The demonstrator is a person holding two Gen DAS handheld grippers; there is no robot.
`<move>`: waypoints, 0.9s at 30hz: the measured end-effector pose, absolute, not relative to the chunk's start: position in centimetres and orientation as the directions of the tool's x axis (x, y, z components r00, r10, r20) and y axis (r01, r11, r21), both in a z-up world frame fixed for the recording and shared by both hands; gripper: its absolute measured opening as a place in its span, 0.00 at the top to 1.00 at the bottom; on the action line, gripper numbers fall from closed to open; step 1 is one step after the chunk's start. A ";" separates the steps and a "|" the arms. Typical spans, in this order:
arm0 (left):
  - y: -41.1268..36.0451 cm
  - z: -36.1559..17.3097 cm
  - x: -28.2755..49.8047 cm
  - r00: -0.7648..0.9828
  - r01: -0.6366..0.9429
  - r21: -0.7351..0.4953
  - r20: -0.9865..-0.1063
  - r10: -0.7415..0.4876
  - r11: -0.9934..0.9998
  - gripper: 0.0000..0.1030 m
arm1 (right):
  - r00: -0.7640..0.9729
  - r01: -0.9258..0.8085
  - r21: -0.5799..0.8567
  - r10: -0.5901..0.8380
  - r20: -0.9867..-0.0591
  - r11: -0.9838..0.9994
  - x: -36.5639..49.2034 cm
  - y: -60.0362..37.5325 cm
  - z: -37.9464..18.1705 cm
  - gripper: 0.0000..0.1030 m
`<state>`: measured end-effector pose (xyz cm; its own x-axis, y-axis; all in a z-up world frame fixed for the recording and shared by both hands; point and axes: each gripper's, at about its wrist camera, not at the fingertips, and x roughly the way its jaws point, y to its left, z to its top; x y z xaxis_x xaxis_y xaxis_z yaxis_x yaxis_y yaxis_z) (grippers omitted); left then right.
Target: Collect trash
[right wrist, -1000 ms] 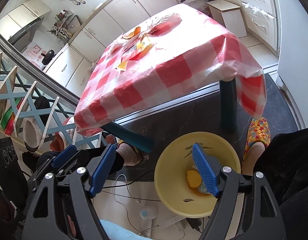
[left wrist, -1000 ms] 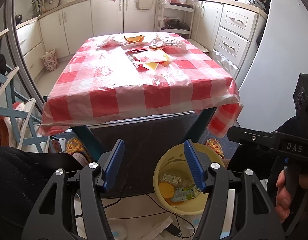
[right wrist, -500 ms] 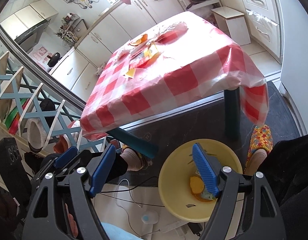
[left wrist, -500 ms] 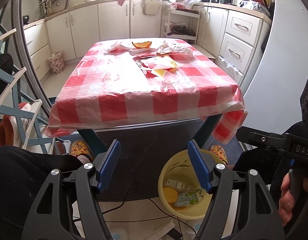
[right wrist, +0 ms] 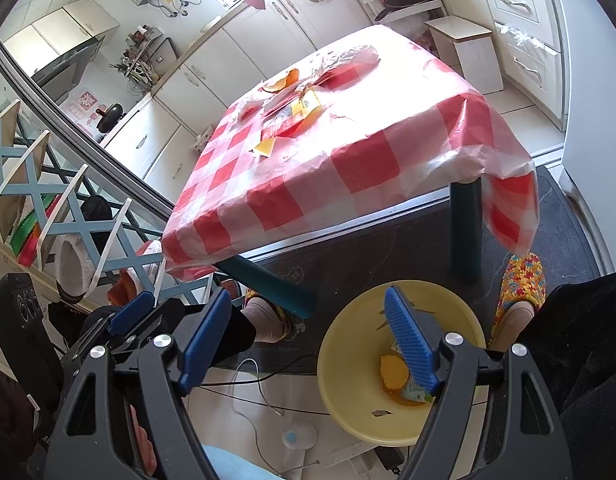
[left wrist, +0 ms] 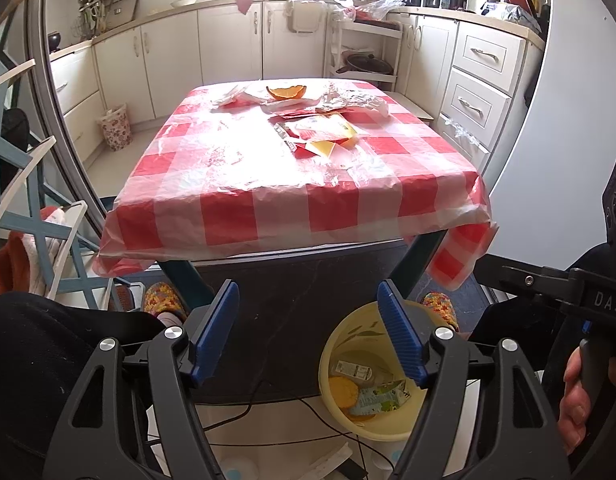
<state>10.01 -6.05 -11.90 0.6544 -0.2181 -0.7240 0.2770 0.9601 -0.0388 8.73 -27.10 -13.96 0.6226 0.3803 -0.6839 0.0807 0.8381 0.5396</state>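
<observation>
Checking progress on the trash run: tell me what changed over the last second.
The left claw has just been opening; its jaws stand wider, with nothing between them. The right claw stays open and empty. The yellow bin keeps its trash, and the wrappers and orange peel still lie on the table.

Sunlit kitchen, cream cabinets (left wrist: 228,40) along the walls, low red-checked table (left wrist: 268,216) on pale tiled floor (left wrist: 120,160).

Wrappers (left wrist: 322,132) lie on the surface (left wrist: 244,184), a peel (left wrist: 286,92) behind them; a bin (left wrist: 348,332) on the floor before it, holding scraps (left wrist: 368,394); cabinets (left wrist: 228,44) behind.
</observation>
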 end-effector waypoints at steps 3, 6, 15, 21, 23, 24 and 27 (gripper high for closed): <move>-6.1 -11.9 10.0 0.653 0.278 -0.037 -0.725 -0.217 0.960 0.33 | 0.623 0.081 0.540 0.380 -0.683 0.838 8.7 -27.1 -14.0 0.26; -6.0 -11.9 10.0 0.655 0.278 -0.033 -0.725 -0.214 0.960 0.33 | 0.624 0.081 0.540 0.380 -0.683 0.838 8.7 -27.1 -14.0 0.26; -6.1 -11.9 10.0 0.656 0.278 -0.033 -0.724 -0.215 0.960 0.33 | 0.627 0.076 0.541 0.381 -0.679 0.838 8.6 -27.0 -13.9 0.26; -5.9 -11.8 10.1 0.659 0.279 -0.027 -0.722 -0.212 0.960 0.33 | 0.629 0.073 0.542 0.383 -0.677 0.837 8.6 -27.0 -13.8 0.26; -6.0 -11.8 10.1 0.659 0.279 -0.028 -0.722 -0.213 0.960 0.32 | 0.630 0.072 0.542 0.383 -0.676 0.837 8.6 -27.0 -13.8 0.26; -6.0 -11.8 10.1 0.660 0.279 -0.028 -0.721 -0.212 0.960 0.32 | 0.630 0.072 0.542 0.383 -0.676 0.837 8.6 -26.9 -13.8 0.26; -5.8 -11.7 10.2 0.663 0.281 -0.023 -0.718 -0.211 0.959 0.32 | 0.631 0.068 0.542 0.385 -0.673 0.838 8.7 -26.9 -13.6 0.26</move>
<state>10.16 -5.76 -11.70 0.6628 -0.2113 -0.7184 0.2809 0.9595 -0.0230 8.65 -26.89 -13.56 0.6310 0.3850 -0.6735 0.0675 0.8376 0.5420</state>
